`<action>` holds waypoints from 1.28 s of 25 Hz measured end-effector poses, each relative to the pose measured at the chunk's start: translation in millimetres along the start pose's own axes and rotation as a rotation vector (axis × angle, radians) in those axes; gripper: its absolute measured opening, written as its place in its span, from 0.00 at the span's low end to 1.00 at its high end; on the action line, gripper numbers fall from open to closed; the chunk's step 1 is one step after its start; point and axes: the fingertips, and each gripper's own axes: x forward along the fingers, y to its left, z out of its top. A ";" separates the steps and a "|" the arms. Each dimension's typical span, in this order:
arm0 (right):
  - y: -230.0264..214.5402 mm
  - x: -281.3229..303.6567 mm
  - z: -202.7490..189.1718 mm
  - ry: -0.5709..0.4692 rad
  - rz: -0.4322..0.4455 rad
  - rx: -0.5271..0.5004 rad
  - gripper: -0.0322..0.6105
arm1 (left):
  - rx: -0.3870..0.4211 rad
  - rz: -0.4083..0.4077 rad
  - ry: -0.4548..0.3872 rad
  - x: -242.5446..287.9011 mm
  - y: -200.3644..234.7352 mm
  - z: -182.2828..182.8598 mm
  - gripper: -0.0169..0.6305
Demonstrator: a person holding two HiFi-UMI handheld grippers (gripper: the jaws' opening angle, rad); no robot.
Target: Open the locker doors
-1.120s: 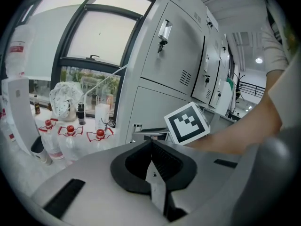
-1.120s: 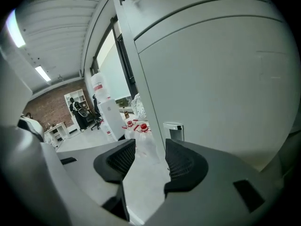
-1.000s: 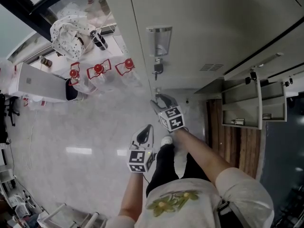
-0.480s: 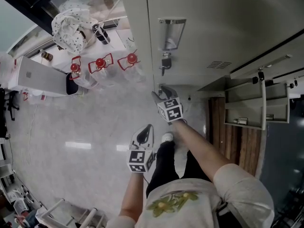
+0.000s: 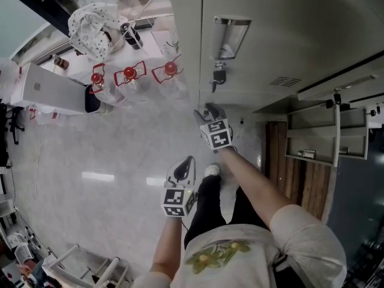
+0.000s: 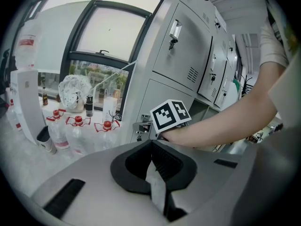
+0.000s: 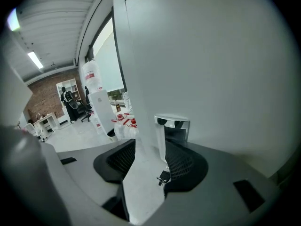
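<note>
Grey lockers [image 5: 288,29] fill the top right of the head view. One shut door carries a chrome handle [image 5: 228,36] with a key [image 5: 218,77] hanging under it. My right gripper [image 5: 206,111] is just below that key, pointing up at it and touching nothing. In the right gripper view its jaws [image 7: 150,145] stand open, with the chrome handle [image 7: 172,125] and key [image 7: 163,177] framed between them. My left gripper [image 5: 186,162] hangs lower over the floor, away from the lockers, shut and empty. The left gripper view shows the lockers [image 6: 188,60] and the right gripper's marker cube [image 6: 170,116].
A locker [image 5: 315,138] at the right stands open, with a shelf and a small item inside. Left of the lockers are three red-capped water bottles [image 5: 129,77], a white panel [image 5: 51,92] and a spotted bag [image 5: 93,24]. My own legs [image 5: 210,209] are below the grippers.
The head view has swung, so the lockers and handle sit further right in the frame. The right gripper keeps about the same gap below the key. The left gripper has not moved.
</note>
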 end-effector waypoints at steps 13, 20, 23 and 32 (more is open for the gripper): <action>7.9 -15.5 -11.8 0.043 -0.117 0.018 0.34 | -0.018 0.021 0.003 -5.6 8.9 -2.4 0.07; 1.4 -21.4 -15.9 0.064 -0.177 0.081 0.24 | -0.017 0.032 0.004 -10.2 9.9 -0.4 0.07; -0.6 -20.3 -18.6 0.073 -0.180 0.086 0.24 | -0.018 0.037 0.008 -11.7 9.1 -0.2 0.07; 9.7 -36.5 -26.1 0.114 -0.149 0.043 0.23 | -0.015 0.038 0.002 -14.2 -0.3 5.1 0.07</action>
